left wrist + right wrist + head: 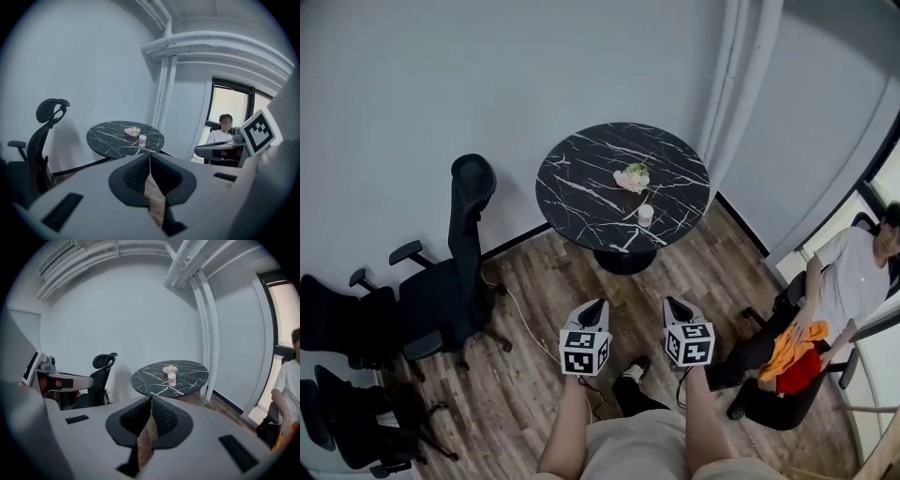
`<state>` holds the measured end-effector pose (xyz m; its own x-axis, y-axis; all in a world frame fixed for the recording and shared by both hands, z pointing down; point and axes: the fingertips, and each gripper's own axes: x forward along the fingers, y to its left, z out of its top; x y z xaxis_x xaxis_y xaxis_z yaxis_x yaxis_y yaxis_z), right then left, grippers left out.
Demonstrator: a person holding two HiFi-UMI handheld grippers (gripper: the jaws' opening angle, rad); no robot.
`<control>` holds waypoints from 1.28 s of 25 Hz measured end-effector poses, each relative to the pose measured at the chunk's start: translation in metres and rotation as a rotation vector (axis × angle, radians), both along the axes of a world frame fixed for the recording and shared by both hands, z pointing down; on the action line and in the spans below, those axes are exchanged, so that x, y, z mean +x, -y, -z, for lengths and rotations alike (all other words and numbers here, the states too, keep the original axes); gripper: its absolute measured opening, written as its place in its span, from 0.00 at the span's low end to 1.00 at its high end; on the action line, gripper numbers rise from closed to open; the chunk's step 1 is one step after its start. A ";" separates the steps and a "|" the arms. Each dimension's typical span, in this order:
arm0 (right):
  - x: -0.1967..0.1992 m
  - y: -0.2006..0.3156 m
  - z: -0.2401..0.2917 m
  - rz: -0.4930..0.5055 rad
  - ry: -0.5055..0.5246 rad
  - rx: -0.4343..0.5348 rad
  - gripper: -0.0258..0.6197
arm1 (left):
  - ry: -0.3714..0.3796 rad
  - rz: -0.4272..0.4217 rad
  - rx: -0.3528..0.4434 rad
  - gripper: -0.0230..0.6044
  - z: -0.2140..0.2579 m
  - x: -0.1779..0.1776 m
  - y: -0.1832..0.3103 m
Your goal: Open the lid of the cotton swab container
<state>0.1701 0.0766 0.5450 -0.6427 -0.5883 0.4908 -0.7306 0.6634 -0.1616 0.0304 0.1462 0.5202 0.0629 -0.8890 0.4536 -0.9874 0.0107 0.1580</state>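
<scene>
closest in, the person held both tools out low over the wooden floor [525, 394], forearms side by side. the left gripper [597, 304] had its jaws pressed together with nothing between them, and the right gripper [674, 302] was the same, closed and empty. the two pointed forward, near each other but not touching, each with its marker cube on the person's side. beyond their tips stood a round black marble table [581, 202] on a single dark foot. the cotton swab container [645, 215], small and white, stood upright on the near right part of the tabletop, well apart from both grippers; its lid was too small to make out. just behind it lay a little bunch of pink flowers [632, 176]. left of the table stood a black office chair [455, 272], with more dark chairs [337, 319] further left. off to the right sat a person [853, 277] in a white shirt, an orange cloth [792, 349] at the lap. a plain pale wall [441, 84] closed the far side.
</scene>
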 end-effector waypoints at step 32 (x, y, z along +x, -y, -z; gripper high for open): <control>-0.070 0.225 -0.020 0.184 -0.206 0.055 0.09 | -0.103 -0.113 0.001 0.07 -0.020 -0.077 0.272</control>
